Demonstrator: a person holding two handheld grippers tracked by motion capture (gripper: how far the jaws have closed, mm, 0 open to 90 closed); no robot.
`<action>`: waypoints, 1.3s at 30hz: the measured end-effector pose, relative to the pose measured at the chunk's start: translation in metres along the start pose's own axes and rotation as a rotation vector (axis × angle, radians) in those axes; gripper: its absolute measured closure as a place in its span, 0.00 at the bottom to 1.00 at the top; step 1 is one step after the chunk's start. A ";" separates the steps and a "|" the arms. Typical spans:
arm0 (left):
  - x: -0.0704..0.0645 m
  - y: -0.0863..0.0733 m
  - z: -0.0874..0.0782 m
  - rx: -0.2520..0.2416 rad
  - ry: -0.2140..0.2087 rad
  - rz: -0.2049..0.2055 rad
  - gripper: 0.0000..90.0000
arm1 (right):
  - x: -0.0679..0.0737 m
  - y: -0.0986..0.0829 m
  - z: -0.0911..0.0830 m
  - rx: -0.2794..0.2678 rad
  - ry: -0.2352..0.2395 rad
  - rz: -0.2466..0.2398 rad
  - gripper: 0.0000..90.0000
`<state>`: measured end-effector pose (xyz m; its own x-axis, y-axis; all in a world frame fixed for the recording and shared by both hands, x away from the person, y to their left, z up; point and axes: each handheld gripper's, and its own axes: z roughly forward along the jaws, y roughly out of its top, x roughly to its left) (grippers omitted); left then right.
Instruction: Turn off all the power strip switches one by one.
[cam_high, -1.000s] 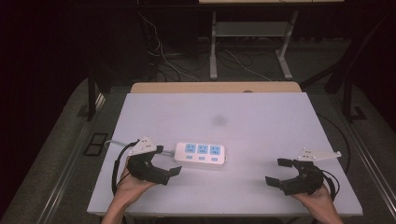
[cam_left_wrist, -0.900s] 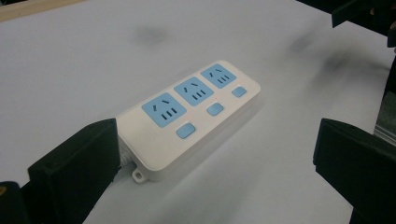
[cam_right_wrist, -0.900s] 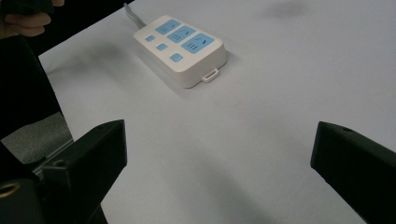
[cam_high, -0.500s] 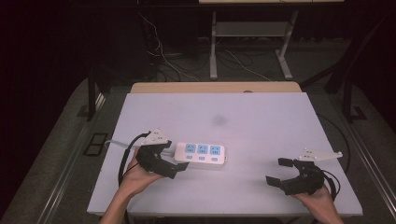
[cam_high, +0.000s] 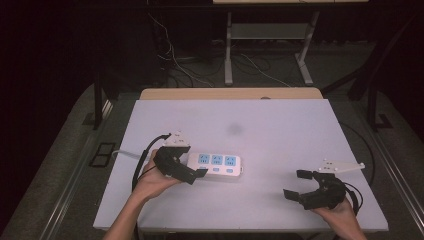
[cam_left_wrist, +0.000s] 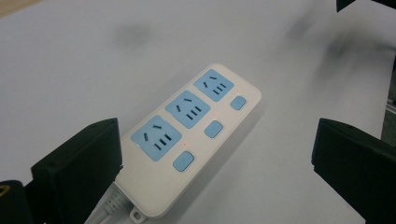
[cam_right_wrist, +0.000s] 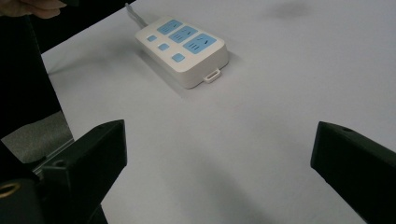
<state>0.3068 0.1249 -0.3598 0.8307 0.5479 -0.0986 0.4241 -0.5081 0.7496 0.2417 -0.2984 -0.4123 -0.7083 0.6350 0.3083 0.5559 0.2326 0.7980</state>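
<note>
The left claw (cam_high: 192, 167) stands wide open at the left end of the power strip (cam_high: 215, 165), one jaw just beside its cord end, nothing gripped. The strip lies flat near the middle of the white tabletop (cam_high: 280, 125), its long axis running left to right. The right claw (cam_high: 299, 186), also spread wide and empty, hovers well apart to the right, so the left hand is nearer.

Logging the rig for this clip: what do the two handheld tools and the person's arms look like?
Both tools are black with two blocky black jaws. The left tool carries a grey three-cornered plate on top, and a black cable loops from its rear. The right tool has a similar pale plate and a black cable behind the hand. The forearms are bare; no sleeves or gloves are visible.
</note>
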 end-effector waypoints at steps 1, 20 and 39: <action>0.000 0.002 0.001 0.006 -0.002 0.002 0.00 | 0.000 0.000 0.000 0.001 0.000 0.001 0.04; 0.010 0.010 0.028 0.105 -0.050 0.038 0.05 | -0.002 -0.001 0.000 0.005 -0.001 0.006 0.04; 0.019 0.013 0.039 0.160 -0.110 0.050 0.74 | -0.003 -0.003 0.002 0.022 -0.002 0.000 0.04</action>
<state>0.3420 0.1034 -0.3775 0.8830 0.4476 -0.1412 0.4257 -0.6371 0.6425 0.2433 -0.2997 -0.4162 -0.7075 0.6368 0.3066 0.5651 0.2491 0.7866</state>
